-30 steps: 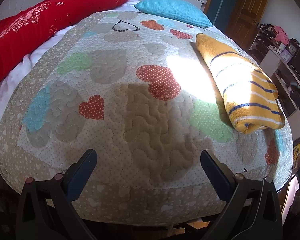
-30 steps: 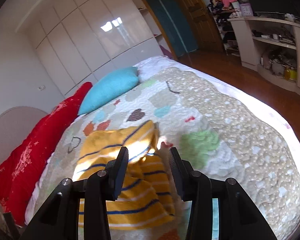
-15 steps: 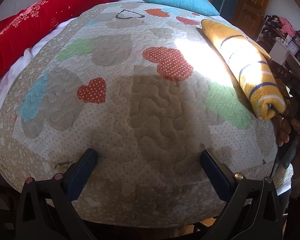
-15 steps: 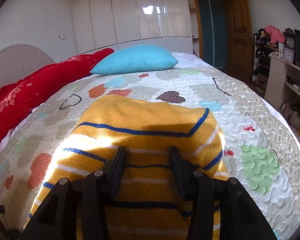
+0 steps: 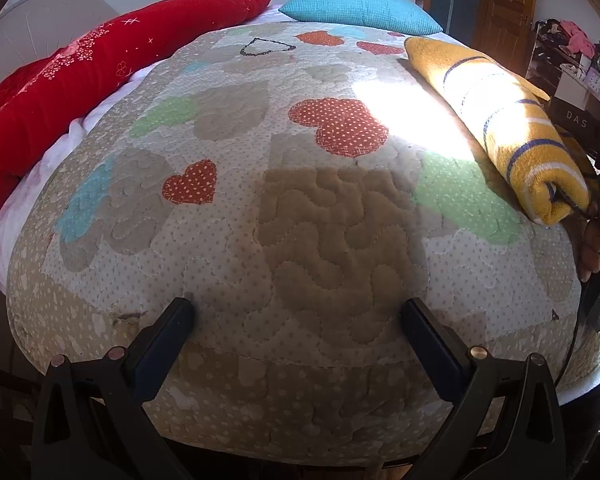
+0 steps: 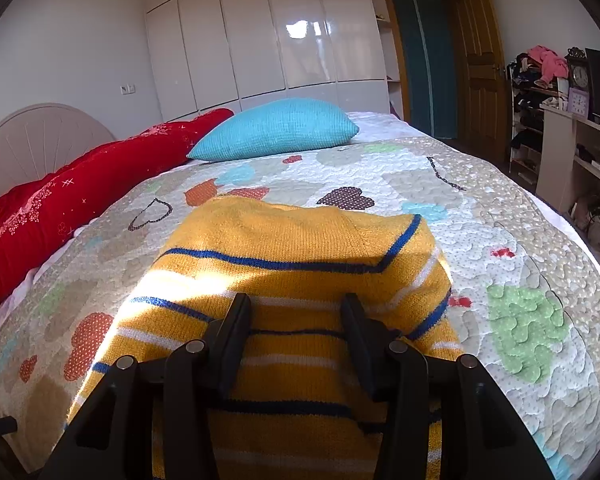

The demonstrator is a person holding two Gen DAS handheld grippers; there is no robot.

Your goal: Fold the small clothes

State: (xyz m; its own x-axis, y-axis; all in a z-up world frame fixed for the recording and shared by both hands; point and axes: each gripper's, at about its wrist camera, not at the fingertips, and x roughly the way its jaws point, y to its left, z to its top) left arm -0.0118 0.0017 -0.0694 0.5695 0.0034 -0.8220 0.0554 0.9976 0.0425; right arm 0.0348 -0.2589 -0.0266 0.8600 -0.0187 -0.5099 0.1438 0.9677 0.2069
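We're at the foot of the bed (image 5: 300,240) and the yellow striped sweater (image 6: 300,264) lies in a loose bundle near the right edge of the quilt, half in sunlight. From the left wrist view it reads as a rolled, bunched shape, not a flat fold, so we'd judge the folding as barely begun, if begun at all.

Our right gripper (image 6: 296,320) sits low over the near end of the sweater, its jaws partly apart with knit fabric showing between them. Whether the pads actually bite the cloth, we can't tell.

Our left gripper (image 5: 298,312) hangs wide apart over bare quilt, well away from the sweater, with nothing between its jaws.

What's left, as we see it: spread the sweater flat on the quilt, bring the sleeves in, and fold the body over. We see no finished pile anywhere on the bed.
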